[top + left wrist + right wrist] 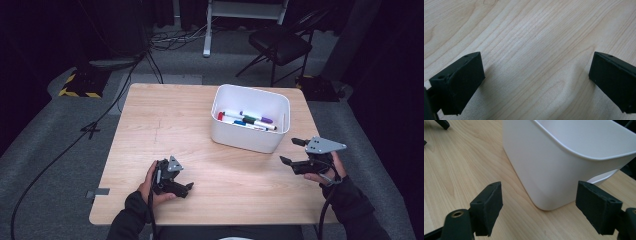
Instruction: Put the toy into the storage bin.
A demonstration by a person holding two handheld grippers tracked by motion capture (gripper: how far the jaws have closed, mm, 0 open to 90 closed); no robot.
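Both tongs, left (186,188) and right (292,151), gape wide (holding nothing).

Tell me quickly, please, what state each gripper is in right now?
Left gripper: open, holding nothing, jaws spread over bare table.
Right gripper: open, holding nothing, jaws spread facing the white bin.

Light: overhead, bright on the table (165,130); surroundings dark from 9 through 3 o'clock.
Shadows: soft, beneath the jaws.
Focus: high view soft; gripper views sharper.
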